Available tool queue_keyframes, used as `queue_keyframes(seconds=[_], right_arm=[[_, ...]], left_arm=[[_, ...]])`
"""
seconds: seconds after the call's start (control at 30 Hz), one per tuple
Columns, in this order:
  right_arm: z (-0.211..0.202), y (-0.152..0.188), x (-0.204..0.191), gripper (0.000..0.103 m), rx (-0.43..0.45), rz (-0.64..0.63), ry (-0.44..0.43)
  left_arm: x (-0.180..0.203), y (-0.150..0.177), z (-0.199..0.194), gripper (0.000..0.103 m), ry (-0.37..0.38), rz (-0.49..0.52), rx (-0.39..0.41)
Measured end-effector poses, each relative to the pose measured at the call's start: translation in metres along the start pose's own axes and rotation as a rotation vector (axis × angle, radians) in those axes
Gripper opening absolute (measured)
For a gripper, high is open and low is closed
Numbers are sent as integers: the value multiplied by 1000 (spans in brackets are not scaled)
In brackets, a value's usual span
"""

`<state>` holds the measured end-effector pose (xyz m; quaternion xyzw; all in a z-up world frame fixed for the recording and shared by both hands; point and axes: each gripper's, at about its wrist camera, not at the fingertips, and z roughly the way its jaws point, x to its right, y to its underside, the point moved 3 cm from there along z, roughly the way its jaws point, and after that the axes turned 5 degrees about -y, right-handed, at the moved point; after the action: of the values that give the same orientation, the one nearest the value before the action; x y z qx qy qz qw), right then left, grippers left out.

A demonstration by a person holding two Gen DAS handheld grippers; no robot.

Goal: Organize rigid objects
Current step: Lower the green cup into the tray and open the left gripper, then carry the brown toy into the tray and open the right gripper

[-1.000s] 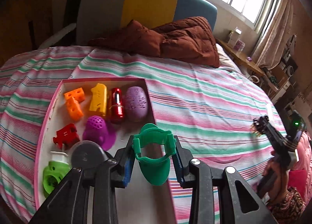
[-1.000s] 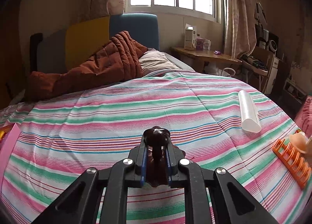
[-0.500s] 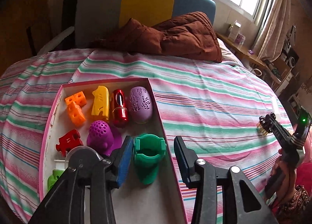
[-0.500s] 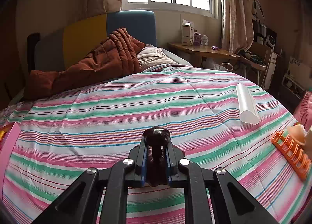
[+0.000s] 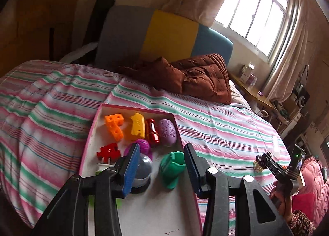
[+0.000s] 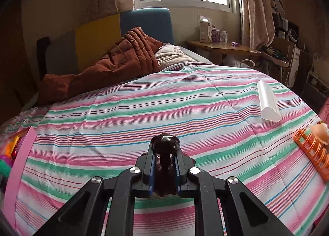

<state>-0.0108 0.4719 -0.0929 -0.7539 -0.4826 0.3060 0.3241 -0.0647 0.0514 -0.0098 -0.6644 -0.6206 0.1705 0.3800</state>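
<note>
Two grippers: left gripper (image 5: 162, 171) released above pink-rimmed tray (image 5: 90, 133), right gripper (image 6: 164, 166) clenching brown toy (image 6: 164, 143).

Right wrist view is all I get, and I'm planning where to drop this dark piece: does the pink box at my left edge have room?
Observer: Yes. The pink box shows bare white floor in its near part, in front of a green cup.
Operator: Is the left gripper in the way?
Observer: The left gripper hovers over the box, jaws open, pads clear of the green cup.
Operator: What fills the far end?
Observer: A row: orange block, yellow piece, red piece, lilac oval.
</note>
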Motion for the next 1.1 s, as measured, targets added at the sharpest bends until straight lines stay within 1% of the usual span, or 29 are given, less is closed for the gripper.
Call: queue_keyframes(seconds=[0.13,0.33,0.63,0.87,1.0,1.1], right_arm=[[-12,7,-12,15,-20,24,-73],[-30,17,-42,15,-53,-21,-131],[-56,28,-95,15,-96,-128,-183],[-72,35,-136,15,-135,-222,-220],[-86,38,-164,15,-139,-276,-258],[-97,39,-187,15,-136,-314,-312]], left_arm=[[-14,4,-6,45,-4,-35,2],[-13,15,-5,45,11,-20,-16],[-8,32,-10,45,33,6,-35],[-12,44,-14,45,32,11,-51],[-19,47,-17,45,27,-3,-56],[-24,48,-20,45,18,-10,-53]])
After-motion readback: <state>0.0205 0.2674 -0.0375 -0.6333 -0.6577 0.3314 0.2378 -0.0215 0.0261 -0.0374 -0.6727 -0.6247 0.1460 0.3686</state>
